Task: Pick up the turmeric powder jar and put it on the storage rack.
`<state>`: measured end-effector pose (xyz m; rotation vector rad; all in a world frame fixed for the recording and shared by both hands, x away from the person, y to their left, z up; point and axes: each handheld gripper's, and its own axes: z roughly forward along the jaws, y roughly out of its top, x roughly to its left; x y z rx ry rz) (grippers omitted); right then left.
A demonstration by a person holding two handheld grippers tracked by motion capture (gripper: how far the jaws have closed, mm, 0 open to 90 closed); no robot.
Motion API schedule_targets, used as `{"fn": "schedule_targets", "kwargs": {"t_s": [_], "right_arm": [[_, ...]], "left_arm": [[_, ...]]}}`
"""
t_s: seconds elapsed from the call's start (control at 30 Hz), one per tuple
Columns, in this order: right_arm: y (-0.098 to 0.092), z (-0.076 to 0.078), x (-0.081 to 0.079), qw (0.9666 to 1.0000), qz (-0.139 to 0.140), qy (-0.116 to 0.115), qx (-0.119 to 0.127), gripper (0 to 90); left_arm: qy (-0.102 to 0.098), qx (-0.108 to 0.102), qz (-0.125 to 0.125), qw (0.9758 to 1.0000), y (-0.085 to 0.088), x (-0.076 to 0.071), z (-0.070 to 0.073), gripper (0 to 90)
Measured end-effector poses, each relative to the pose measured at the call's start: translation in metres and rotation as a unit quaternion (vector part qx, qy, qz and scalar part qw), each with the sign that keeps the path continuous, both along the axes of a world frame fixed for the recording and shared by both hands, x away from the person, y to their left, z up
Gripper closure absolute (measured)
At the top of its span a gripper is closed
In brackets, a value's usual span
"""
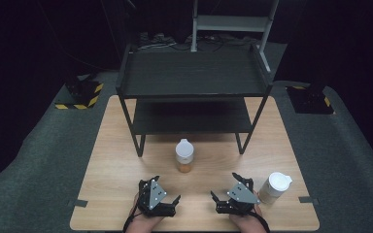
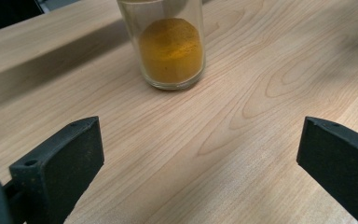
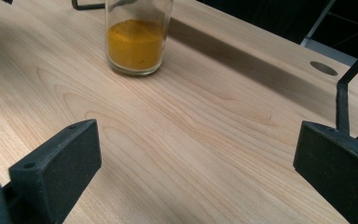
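Observation:
A clear glass jar [image 1: 184,156] with orange powder at its bottom and a white lid stands upright at the middle of the wooden table [image 1: 111,160]. The same jar [image 2: 171,44] stands beyond my left gripper's jaws and, as the jar [image 3: 136,39], beyond my right gripper's jaws. A second jar [image 1: 275,187] with a white lid stands at the right, close beside my right gripper [image 1: 225,193]. My left gripper [image 1: 166,190] rests near the front edge. Both grippers are open, jaws wide apart, with bare table between them.
A black two-tier shelf rack [image 1: 192,77] stands on the far half of the table, its front legs [image 1: 139,141] just behind the middle jar. A rack leg [image 3: 342,100] rises near my right gripper's right jaw. Grey carpet surrounds the table.

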<state>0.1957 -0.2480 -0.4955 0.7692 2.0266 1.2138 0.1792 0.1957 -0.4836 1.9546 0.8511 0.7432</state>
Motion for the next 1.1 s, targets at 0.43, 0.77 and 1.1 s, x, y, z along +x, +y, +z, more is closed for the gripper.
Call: {"fn": "schedule_targets", "kwargs": {"t_s": [0.43,0.77,1.1], "right_arm": [[0.0019,-0.0015,-0.003,0.9999,0.004,-0.011,-0.009,0.0],[0.0013,-0.0014,-0.0025,1.0,0.0,-0.007,-0.004,0.1],[-0.0015,-0.0018,-0.0013,1.0,-0.001,-0.005,0.005,0.1]], "left_arm": [[-0.003,-0.01,-0.003,0.9999,0.0036,-0.0006,-0.0017,0.6],[-0.005,-0.013,-0.007,0.9999,0.0057,-0.0009,-0.0025,0.4],[-0.004,-0.019,-0.01,0.9998,0.0085,-0.0004,-0.003,0.5]]}}
